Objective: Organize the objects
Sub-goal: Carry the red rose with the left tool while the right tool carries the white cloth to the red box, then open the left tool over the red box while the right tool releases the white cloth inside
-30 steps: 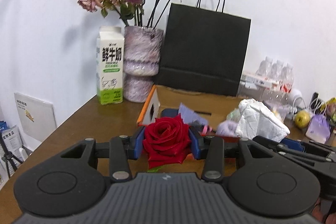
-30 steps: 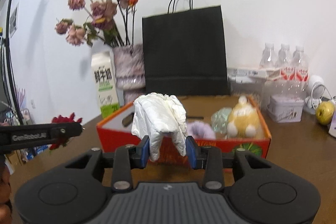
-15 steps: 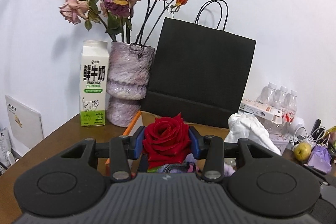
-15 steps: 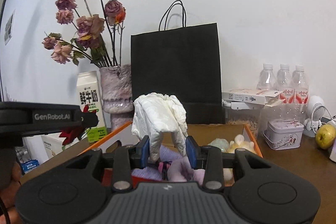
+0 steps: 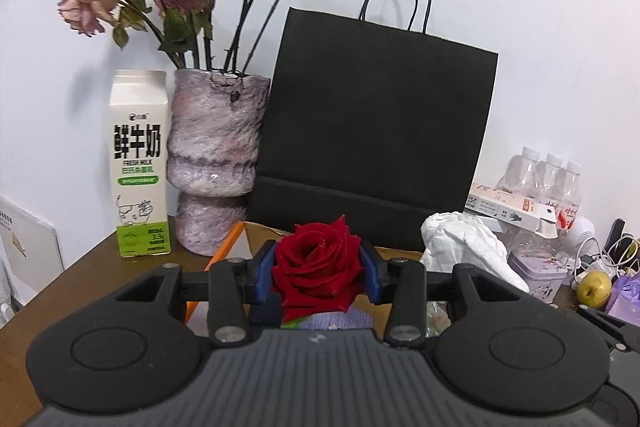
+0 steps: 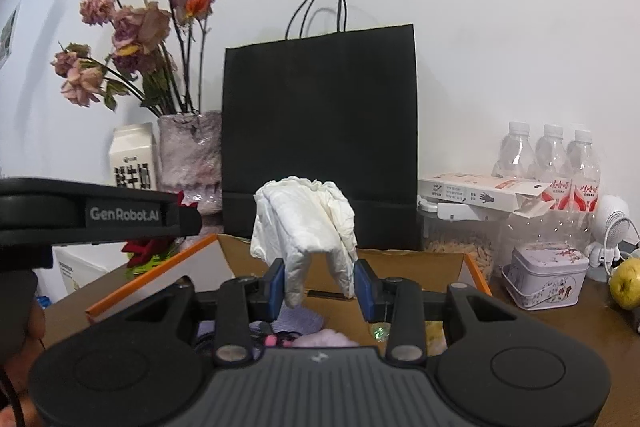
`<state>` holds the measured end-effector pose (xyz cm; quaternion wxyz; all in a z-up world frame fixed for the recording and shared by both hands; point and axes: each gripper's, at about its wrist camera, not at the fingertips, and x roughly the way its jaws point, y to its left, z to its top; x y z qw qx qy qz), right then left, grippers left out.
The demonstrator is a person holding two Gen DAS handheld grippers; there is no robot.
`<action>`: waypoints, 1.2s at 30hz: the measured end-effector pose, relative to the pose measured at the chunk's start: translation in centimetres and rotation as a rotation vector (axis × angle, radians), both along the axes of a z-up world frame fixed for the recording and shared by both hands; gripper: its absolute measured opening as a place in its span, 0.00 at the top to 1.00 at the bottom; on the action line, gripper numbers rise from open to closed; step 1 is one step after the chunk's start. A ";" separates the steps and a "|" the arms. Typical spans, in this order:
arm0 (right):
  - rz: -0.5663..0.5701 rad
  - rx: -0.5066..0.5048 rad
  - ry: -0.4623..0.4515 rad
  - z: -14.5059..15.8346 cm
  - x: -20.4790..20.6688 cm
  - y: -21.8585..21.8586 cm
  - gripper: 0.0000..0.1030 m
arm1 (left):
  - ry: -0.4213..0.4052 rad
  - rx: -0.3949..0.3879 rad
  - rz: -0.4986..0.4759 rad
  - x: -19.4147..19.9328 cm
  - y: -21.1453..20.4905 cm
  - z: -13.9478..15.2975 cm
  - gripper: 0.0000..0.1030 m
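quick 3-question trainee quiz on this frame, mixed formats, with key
1. True or false: the left gripper is shut on the red rose.
2. What does the right gripper hold? A) milk carton B) white glove C) pear
3. Fill in: right of the purple vase, against the wall, stands a black paper ____.

Key: 1 true; 2 B, the white glove; 3 bag.
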<state>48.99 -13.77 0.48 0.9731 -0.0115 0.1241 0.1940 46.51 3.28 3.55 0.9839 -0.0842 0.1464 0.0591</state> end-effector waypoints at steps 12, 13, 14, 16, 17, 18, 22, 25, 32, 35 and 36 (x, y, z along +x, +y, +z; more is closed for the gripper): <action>-0.025 -0.066 0.014 -0.8 2.9 0.9 0.64 | 0.007 0.028 -0.031 3.2 0.3 -0.6 0.57; -0.027 -0.070 0.016 -0.8 3.0 0.9 0.63 | 0.007 0.031 -0.035 3.3 0.3 -0.7 0.57; -0.028 -0.075 0.016 -0.9 3.1 0.9 0.59 | 0.008 0.034 -0.037 3.4 0.3 -0.7 0.57; -0.033 -0.086 0.016 -1.0 3.1 1.0 0.53 | 0.010 0.040 -0.033 3.5 0.3 -0.8 0.53; -0.033 -0.088 0.015 -1.1 3.0 1.0 0.46 | 0.008 0.041 -0.028 3.5 0.4 -0.8 0.48; -0.031 -0.086 0.016 -1.1 3.0 1.0 0.42 | 0.006 0.040 -0.029 3.4 0.5 -0.8 0.40; -0.034 -0.080 0.006 -1.1 2.7 0.9 0.16 | -0.029 0.045 -0.008 2.9 0.8 -0.6 0.01; -0.041 -0.072 -0.009 -1.1 2.4 0.9 0.00 | -0.074 0.074 -0.004 2.2 0.6 -0.5 0.00; -0.044 -0.049 -0.011 -0.9 2.2 0.7 0.00 | -0.077 0.079 -0.003 1.8 0.7 -0.2 0.00; -0.045 -0.041 -0.016 -0.8 1.8 0.6 0.00 | -0.081 0.067 0.001 1.3 1.0 0.1 0.00; -0.044 -0.038 -0.020 -0.6 1.6 0.5 0.00 | -0.084 0.062 0.001 1.0 1.1 0.2 0.00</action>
